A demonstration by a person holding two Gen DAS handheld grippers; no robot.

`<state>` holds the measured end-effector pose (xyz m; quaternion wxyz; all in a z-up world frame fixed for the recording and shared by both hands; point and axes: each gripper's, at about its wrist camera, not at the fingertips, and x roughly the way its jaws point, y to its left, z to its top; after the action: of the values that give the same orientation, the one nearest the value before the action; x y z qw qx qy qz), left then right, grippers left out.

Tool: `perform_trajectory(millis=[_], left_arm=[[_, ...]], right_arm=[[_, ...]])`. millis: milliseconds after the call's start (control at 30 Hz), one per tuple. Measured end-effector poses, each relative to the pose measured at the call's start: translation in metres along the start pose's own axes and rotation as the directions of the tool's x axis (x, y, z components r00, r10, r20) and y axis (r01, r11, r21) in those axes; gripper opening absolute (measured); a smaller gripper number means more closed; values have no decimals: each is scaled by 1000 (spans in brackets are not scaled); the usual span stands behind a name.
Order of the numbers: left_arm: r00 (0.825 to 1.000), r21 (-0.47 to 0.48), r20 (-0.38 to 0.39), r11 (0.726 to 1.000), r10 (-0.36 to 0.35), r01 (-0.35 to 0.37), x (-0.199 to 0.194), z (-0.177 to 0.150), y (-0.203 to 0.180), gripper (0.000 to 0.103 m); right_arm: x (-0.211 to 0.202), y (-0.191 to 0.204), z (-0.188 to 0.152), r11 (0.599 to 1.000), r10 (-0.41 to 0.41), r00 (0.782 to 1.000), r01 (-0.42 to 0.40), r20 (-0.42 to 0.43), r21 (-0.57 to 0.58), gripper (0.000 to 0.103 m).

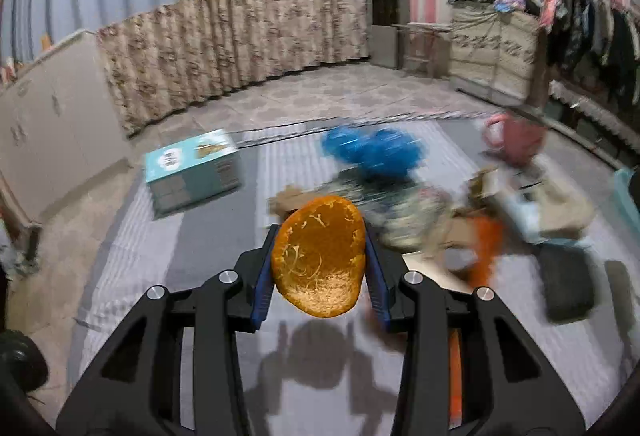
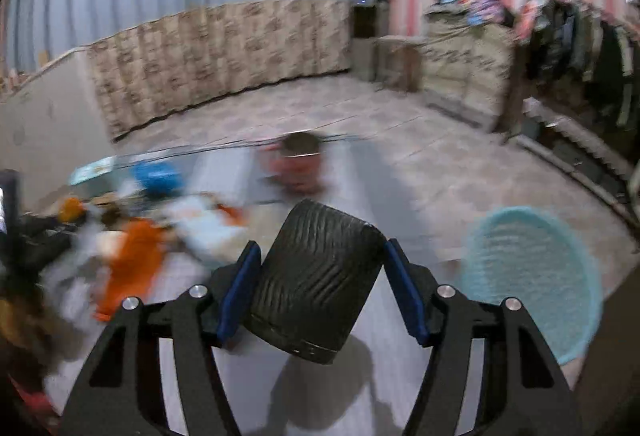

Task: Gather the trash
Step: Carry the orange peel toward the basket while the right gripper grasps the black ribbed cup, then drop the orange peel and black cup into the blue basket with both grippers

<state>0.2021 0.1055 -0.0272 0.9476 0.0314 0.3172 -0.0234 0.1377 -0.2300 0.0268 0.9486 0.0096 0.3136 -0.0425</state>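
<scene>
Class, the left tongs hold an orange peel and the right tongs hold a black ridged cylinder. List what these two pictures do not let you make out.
- Litter heap, left wrist view: motion blur; single items unreadable.
- Same heap, right wrist view: blurred and cut off by the left edge.
- Black ridged cylinder, right wrist view: what it is; its underside faces away.
- Orange peel, left wrist view: outer skin hidden.
- Blue basket, right wrist view: blurred; contents unclear.

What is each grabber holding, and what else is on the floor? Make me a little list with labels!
left gripper: shut on orange peel
right gripper: shut on black ribbed cup, tilted
trash pile: blurred, on the striped mat
teal box: on the mat's far left
light blue basket: on the floor, right of the cup
</scene>
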Motion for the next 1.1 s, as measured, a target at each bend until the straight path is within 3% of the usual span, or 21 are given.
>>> perform_trajectory(millis=[100,267,367,467,700,933,1033,1100], left_arm=[[999,46,48,999,-14,12,-21,14,-37,39],[986,83,99,989,-131,123,-42,34,-119,39],[975,106,87,975,-205,195,-39,38,-179,39],[959,146,44,951,-282,273,-26,36,-250,39],[917,255,-17,885,-399,389,-12,25,-377,39],[895,323,-57,840,-443,436,-3,13,-449,40],[882,338,-71,820,-466,461,-1,19,-466,54],[890,334,-46,833,-453,441,-3,24,-467,89]], right_arm=[[-3,-66,-2,995,-94,996,93,6,41,63],[-8,-154,-4,975,-204,978,199,42,101,63],[-5,-186,-10,960,-257,966,251,40,125,63],[0,-216,-17,930,-342,939,333,38,156,63],[2,-269,-19,914,-340,940,321,36,248,63],[3,-295,-25,908,-322,946,299,33,293,63],[6,-302,-28,903,-307,951,287,14,319,63],[11,-304,-29,903,-296,955,280,0,326,63]])
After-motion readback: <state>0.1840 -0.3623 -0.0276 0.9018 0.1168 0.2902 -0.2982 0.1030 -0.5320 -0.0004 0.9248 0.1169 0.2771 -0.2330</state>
